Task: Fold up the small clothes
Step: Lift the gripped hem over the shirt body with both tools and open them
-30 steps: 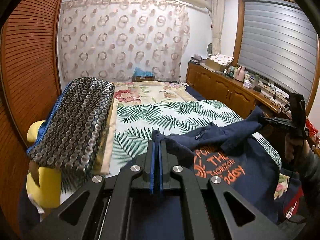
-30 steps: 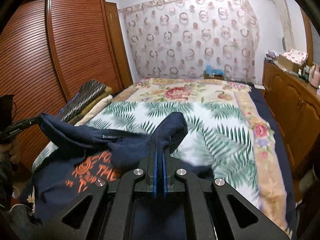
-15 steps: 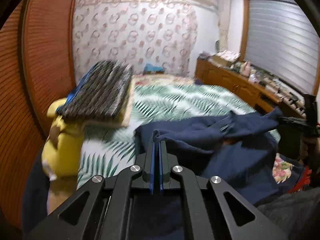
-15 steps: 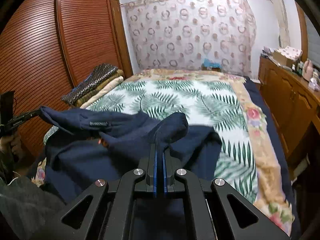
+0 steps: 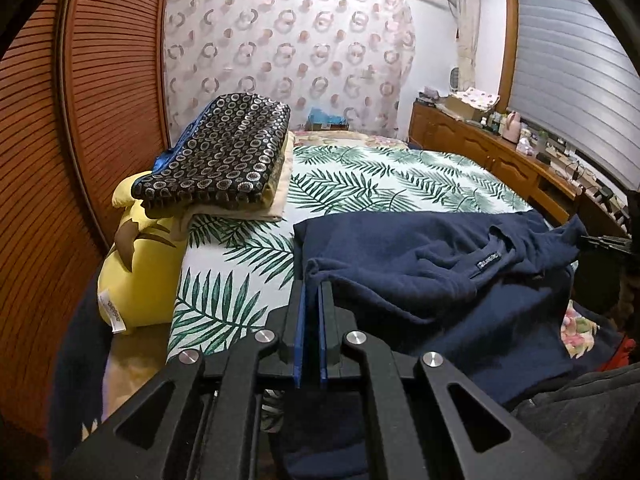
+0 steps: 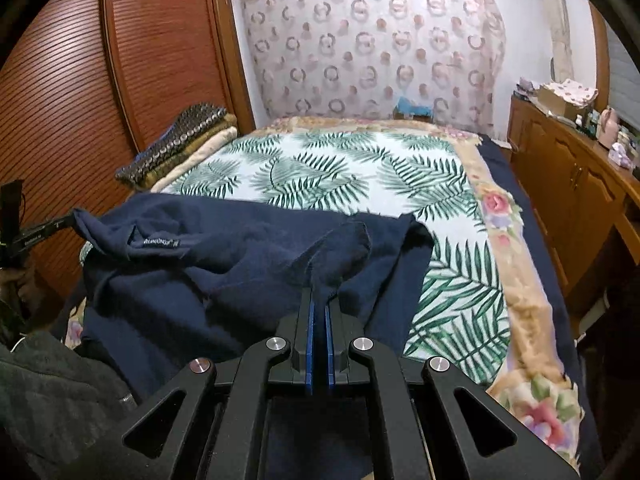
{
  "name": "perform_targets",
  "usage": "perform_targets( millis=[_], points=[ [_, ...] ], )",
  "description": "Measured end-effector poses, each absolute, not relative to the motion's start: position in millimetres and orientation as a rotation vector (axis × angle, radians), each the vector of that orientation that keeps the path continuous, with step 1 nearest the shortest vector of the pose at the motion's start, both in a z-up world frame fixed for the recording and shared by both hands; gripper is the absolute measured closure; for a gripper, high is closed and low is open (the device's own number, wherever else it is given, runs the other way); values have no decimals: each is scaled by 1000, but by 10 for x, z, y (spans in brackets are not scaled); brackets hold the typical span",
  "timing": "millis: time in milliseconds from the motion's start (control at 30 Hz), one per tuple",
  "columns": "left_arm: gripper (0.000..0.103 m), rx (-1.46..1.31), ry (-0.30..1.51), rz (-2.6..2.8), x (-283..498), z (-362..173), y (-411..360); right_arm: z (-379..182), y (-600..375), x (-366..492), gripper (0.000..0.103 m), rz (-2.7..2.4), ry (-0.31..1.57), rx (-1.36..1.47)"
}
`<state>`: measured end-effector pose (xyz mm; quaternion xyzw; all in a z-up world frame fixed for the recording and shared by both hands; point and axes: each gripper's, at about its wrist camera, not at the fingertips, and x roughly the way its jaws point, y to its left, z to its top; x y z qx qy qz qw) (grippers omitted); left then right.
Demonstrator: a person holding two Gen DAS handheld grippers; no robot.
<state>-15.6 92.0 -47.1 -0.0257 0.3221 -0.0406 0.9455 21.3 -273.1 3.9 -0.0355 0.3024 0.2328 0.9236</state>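
A navy shirt (image 5: 420, 272) (image 6: 224, 264) lies spread on the palm-leaf bedspread (image 5: 380, 180), plain side up, with its neck label showing. My left gripper (image 5: 313, 284) sits low at the shirt's left corner. Its jaws are opening by a narrow gap, and the cloth edge is still between the pads. In the right wrist view that corner still hangs from the left gripper (image 6: 66, 220). My right gripper (image 6: 319, 280) is shut on a bunched fold at the shirt's other corner, and it also shows at the far right of the left wrist view (image 5: 588, 239).
A stack of folded blankets (image 5: 224, 152) lies along the bed's left side, above a yellow plush toy (image 5: 136, 268). A slatted wooden wardrobe (image 5: 80, 120) stands on the left and a cluttered low cabinet (image 5: 500, 152) on the right. A person's dark sleeve (image 6: 52, 392) is in the near corner.
Both grippers came down and toward the near edge of the bed, laying the shirt over itself. The orange print is now hidden. A small gap has appeared between the left pads.
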Motion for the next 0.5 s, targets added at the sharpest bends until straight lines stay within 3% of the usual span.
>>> perform_targets(
  millis=[133, 167, 233, 300, 400, 500],
  points=[
    [73, -57, 628, -96, -158, -420, 919, 97, -2722, 211, 99, 473, 628, -76],
    [60, -65, 619, -101, -148, -391, 919, 124, -2716, 195, 99, 471, 626, -77],
    [52, -77, 610, -121, -113, -352, 925, 140, -2726, 205, 99, 469, 624, -78],
    [31, -78, 609, -126, -49, -320, 919, 171, -2724, 176, 97, 467, 622, -76],
    [23, -83, 614, -159, 81, -320, 911, 169, -2753, 198, 93, 466, 618, -68],
    [23, -66, 637, -153, 254, -366, 875, 202, -2771, 172, 76, 456, 605, -67]
  ],
)
